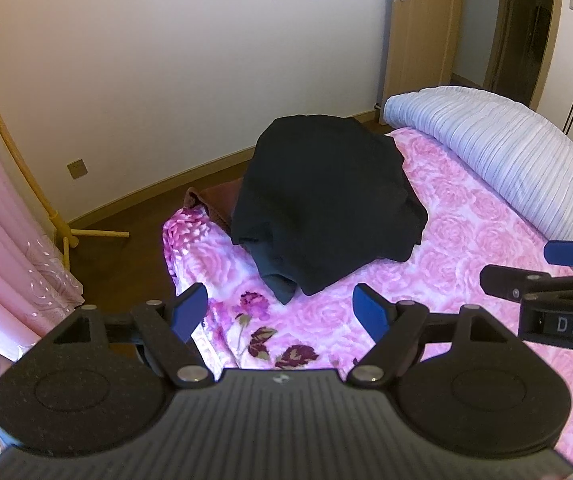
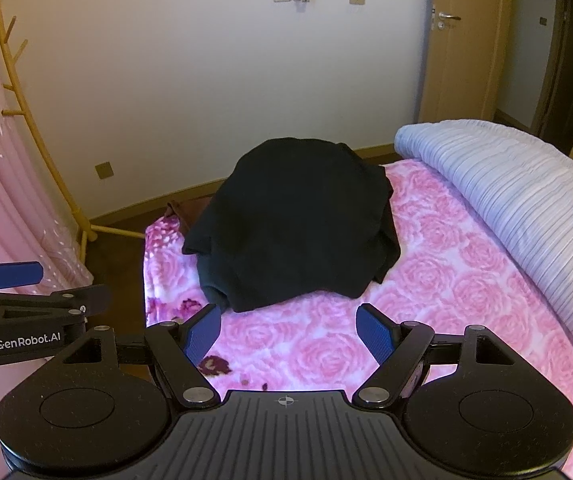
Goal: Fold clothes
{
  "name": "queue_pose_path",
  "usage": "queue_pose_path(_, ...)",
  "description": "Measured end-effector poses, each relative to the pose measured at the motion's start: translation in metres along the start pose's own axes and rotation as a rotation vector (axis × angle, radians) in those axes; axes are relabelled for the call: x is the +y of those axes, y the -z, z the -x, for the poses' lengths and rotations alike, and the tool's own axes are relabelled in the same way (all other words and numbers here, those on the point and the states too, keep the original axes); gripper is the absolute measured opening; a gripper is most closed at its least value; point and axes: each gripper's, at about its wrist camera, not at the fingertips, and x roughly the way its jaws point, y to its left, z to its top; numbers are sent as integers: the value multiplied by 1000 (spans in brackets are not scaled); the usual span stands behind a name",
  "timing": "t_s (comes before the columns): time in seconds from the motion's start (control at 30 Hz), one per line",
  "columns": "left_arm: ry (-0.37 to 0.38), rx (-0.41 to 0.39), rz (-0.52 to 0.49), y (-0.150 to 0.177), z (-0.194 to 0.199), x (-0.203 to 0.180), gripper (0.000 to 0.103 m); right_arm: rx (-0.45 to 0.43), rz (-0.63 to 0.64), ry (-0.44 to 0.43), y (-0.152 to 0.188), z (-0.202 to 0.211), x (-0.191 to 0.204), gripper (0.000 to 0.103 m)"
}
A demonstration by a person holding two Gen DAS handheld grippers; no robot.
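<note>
Beyond both grippers' spread fingers [image 1: 190,310], bedspread [image 1: 466,248] bears dark garment [image 1: 322,204].

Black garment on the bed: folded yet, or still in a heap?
Still in a heap. The black garment lies mounded and rumpled on the pink floral blanket, its edges uneven; neither open gripper touches it.

Left gripper [image 1: 279,309], right gripper [image 2: 289,330]: black ribbed bodies, round side discs, silver pivot screws, blue ridged pads [image 2: 374,334]. White "GenRobot.AI" lettering printed on side.
</note>
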Motion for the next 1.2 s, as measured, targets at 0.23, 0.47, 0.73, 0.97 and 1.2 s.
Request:
queue_pose_path(0.23,-13,10,-9,-2,-2,-1,77,11,-3,-7,-2,-6,2,78)
queue_pose_path(0.47,-46,4,-19,-2,-1,-2,77,21,6,-24,-2,-11,2,78)
queue_pose_path(0.73,-87,17,-11,1,-1,-3,77,28,13,-52,-2,-18,-1,78)
queue_pose_path(0.97,-139,23,4,2,4,-8,77,29,18,-79,1,-19,-3,78)
queue_pose_path(1.2,-167,25,11,4,9,-14,77,24,24,-94,4,-16,-8,78)
